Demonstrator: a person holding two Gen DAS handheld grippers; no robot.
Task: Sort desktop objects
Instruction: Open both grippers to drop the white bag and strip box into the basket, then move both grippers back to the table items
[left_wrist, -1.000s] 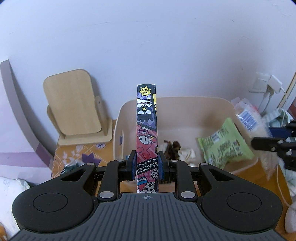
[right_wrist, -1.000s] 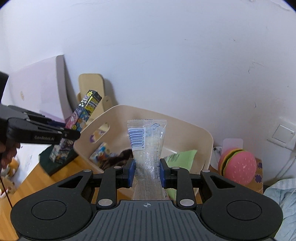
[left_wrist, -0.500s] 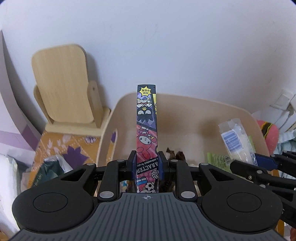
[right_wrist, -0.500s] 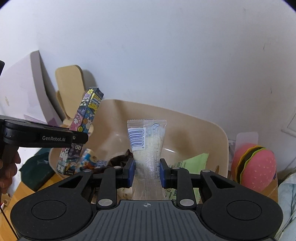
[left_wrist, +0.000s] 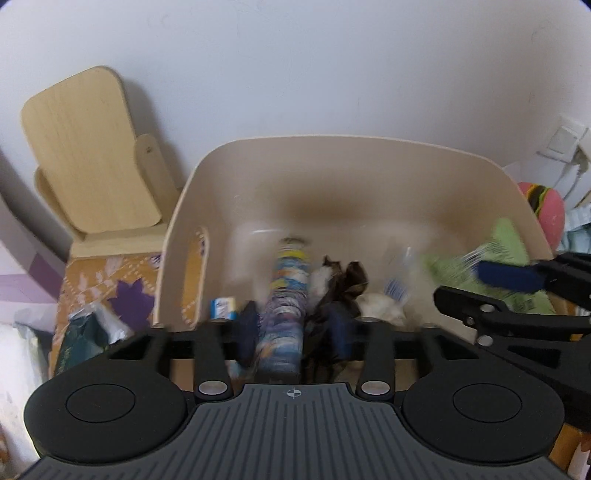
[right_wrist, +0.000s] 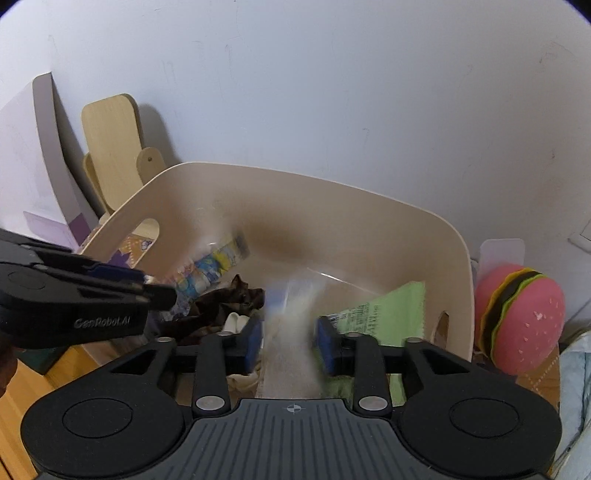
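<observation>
Both grippers hang over the beige bin (left_wrist: 332, 147), which also shows in the right wrist view (right_wrist: 332, 192). My left gripper (left_wrist: 293, 332) is open; the cartoon-printed box (left_wrist: 286, 295) is blurred between its spread pads, dropping into the bin. It also shows in the right wrist view (right_wrist: 207, 266). My right gripper (right_wrist: 290, 343) is open; the clear white snack packet (right_wrist: 291, 332) is blurred between its pads, falling. The right gripper also shows in the left wrist view (left_wrist: 491, 291).
In the bin lie a green snack bag (right_wrist: 384, 310), a brown wrapper (right_wrist: 221, 302) and a small blue-white pack (left_wrist: 223, 308). A wooden stand (left_wrist: 88, 155) leans on the wall at left. A burger toy (right_wrist: 517, 317) sits right of the bin.
Both grippers opened over the bin. The cartoon box and the snack packet, held upright before, are now blurred and dropping into the bin.
</observation>
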